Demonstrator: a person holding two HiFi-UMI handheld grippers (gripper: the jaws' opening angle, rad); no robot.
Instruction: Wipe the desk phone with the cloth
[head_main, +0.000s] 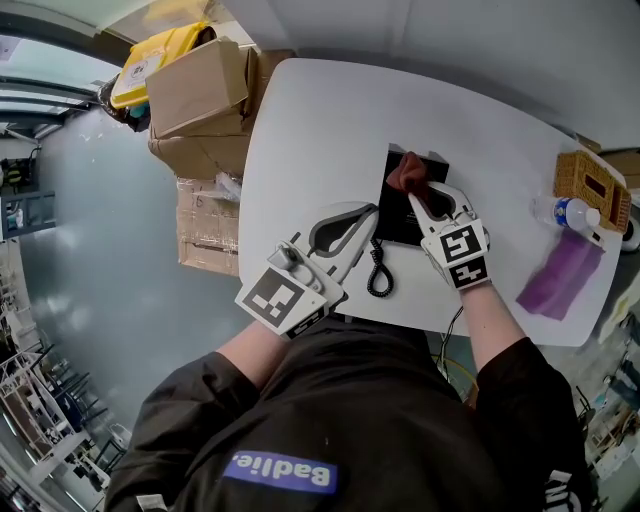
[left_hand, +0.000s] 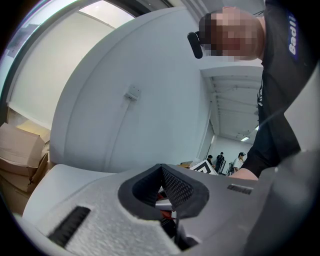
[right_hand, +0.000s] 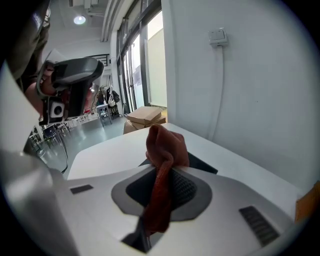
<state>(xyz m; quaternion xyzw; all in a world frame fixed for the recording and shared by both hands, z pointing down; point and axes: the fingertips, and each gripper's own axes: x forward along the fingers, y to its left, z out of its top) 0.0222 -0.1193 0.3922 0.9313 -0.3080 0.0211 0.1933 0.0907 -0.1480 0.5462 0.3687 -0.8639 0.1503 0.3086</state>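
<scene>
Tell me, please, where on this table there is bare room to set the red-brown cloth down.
The widest bare patch of the table lies left of the desk phone, toward the cardboard boxes. Another lies between phone and purple cloth. Crowded: the right end, with basket and bottle, and the front, with left gripper, right gripper and coiled cord.

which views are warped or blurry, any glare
Head view: strong fisheye, the table edge bows, detail sharp. Left gripper view: left gripper soft up close, corners vignetted dark. Right gripper view: windows blown out at top, cloth fairly sharp.
</scene>
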